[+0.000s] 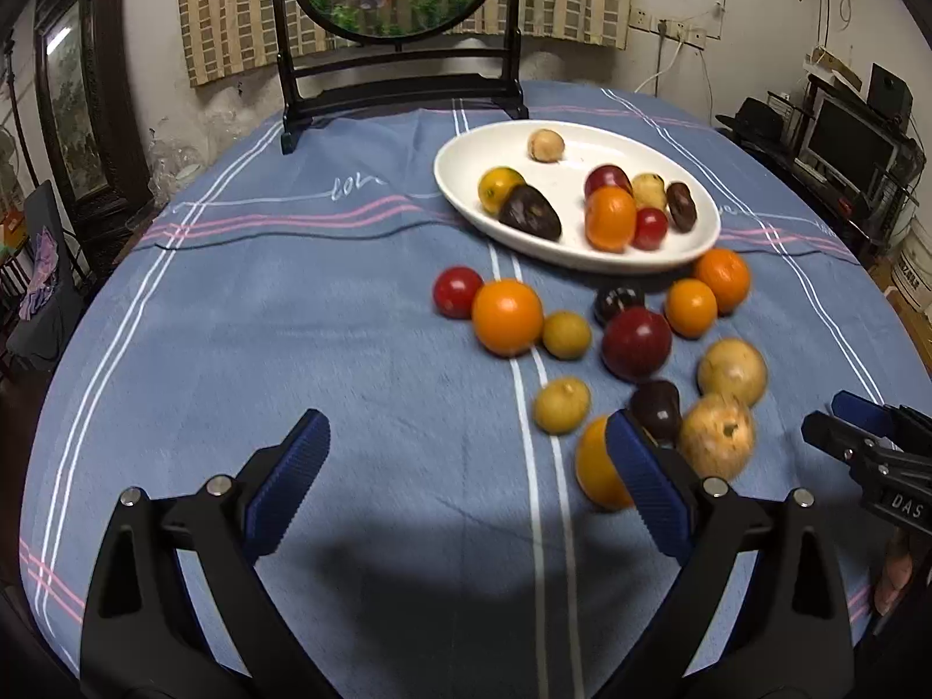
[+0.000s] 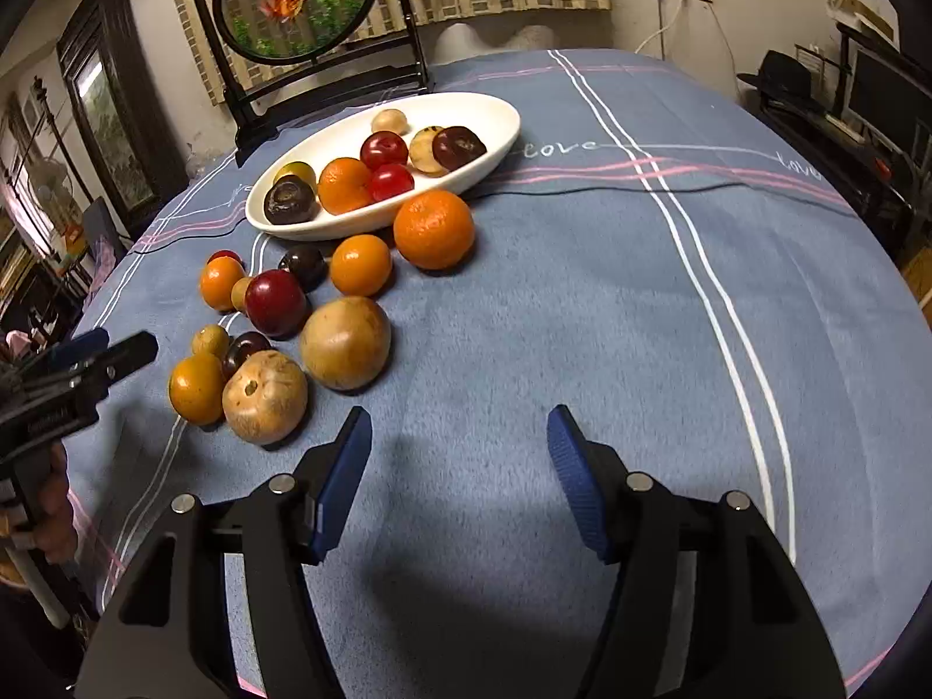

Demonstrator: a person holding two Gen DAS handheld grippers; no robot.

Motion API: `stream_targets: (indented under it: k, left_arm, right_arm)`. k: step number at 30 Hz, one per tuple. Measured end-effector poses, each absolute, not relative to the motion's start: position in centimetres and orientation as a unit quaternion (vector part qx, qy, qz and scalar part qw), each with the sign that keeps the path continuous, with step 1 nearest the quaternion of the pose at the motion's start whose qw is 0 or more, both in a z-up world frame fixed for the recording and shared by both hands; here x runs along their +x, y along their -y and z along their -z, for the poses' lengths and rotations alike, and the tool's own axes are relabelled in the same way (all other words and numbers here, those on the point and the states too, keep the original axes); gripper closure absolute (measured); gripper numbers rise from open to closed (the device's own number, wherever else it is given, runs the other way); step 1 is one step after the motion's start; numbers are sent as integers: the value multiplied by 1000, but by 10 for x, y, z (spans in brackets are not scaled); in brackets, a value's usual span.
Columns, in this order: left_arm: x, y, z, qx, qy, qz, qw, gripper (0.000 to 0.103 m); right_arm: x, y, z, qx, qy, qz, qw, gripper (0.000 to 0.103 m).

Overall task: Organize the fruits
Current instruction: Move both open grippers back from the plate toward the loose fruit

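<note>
Both grippers' jaws released, empty; right gripper (image 2: 460, 466) over bare cloth (image 2: 582, 320), fruit pile (image 2: 343, 343) left.

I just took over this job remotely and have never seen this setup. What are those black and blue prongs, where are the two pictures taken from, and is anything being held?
There is no robot arm: a person carries a hand-held gripper in each hand, each with a wide-angle camera looking along its two blue-padded fingers. One picture looks out from the left gripper, the other from the right gripper. Each also catches the other at its edge.

Both look down on a table under a blue striped cloth. A white oval dish already holds some fruit. More oranges, red, dark and tan fruits lie loose on the cloth in front of it, such as a large orange and a tan fruit.

Both grippers are open and empty. The nearest fruits lie beside the fingers, not between them.
</note>
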State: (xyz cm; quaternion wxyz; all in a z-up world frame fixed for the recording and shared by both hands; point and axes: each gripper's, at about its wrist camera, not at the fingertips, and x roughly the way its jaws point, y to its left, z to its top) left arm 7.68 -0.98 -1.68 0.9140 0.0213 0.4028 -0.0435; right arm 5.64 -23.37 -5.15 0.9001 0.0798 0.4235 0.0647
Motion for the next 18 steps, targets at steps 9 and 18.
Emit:
stream_targets:
  k: [9,18]
  left_arm:
    - [70,25,29,29,-416,72,906,6]
    - [70,40,35,40,-419,93,902,6]
  right_arm:
    - [53,236,54,92,-421,-62,900,39]
    - [55,235,55,93,-426,-69,897,39]
